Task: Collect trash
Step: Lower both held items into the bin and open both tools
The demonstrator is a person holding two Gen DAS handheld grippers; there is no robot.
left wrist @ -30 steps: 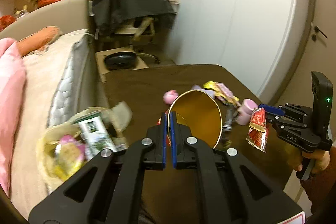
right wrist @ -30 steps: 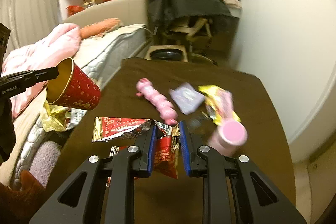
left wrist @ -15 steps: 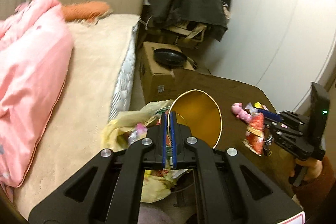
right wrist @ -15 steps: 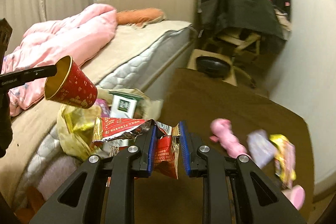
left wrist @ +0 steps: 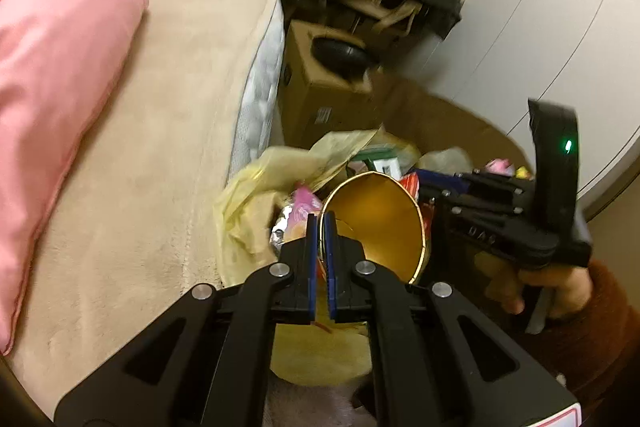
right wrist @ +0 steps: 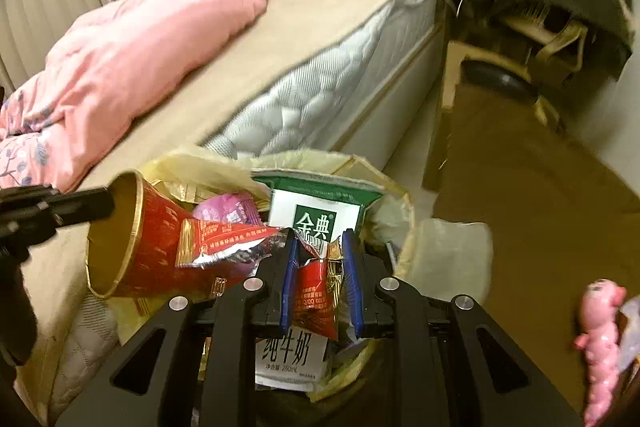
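Both tongs hang over the bin bag (right wrist: 224,167) beside the bed (right wrist: 280,39). The left tongs (left wrist: 319,227) pinch the rim of the paper cup (right wrist: 132,251), its mouth tilted sideways. The right tongs (right wrist: 318,267), slightly parted, hold a red wrapper (right wrist: 316,299) directly above the bag's contents, so it needs only a drop.

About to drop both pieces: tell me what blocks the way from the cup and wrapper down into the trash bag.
Nothing visible: red cup and wrapper hang over the open bag, above the milk carton.
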